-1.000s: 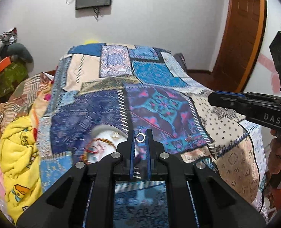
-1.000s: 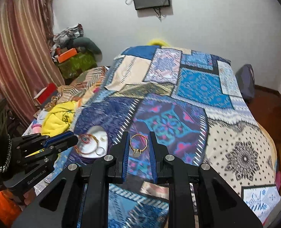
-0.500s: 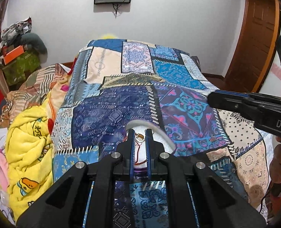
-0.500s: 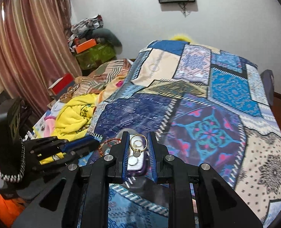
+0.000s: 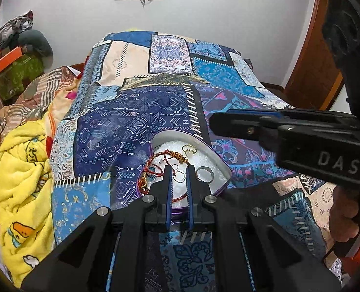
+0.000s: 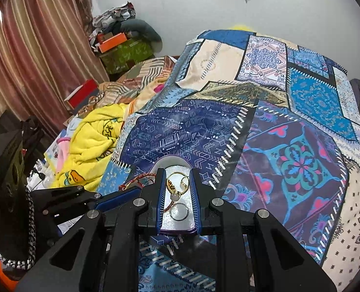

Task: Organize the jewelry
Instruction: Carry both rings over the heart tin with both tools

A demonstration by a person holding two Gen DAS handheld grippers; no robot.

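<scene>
A round white jewelry tray with a purple rim [image 5: 219, 160] [image 6: 171, 161] lies on the patchwork bedspread. In it are a red and gold thread bracelet [image 5: 160, 160], a gold ring [image 5: 188, 149] and a silver ring [image 5: 205, 174]. My left gripper [image 5: 179, 174] is shut on a small silver ring [image 5: 179, 176] just over the tray. My right gripper [image 6: 178, 182] is shut on a gold ring [image 6: 177, 182] above the tray; a silver ring [image 6: 178, 212] lies under it. Each gripper shows in the other's view, the right [image 5: 289, 131] and the left [image 6: 87, 199].
The patchwork bedspread [image 5: 136, 126] covers the bed. A yellow blanket [image 5: 21, 170] and striped cloths lie at the left. Boxes and clothes [image 6: 121, 46] are piled by the wall, with curtains [image 6: 33, 48] at the left and a wooden door [image 5: 311, 56] at the right.
Both grippers have moved left and down with their rings and now hang over the tray. The tray looks closer and larger in both views.
</scene>
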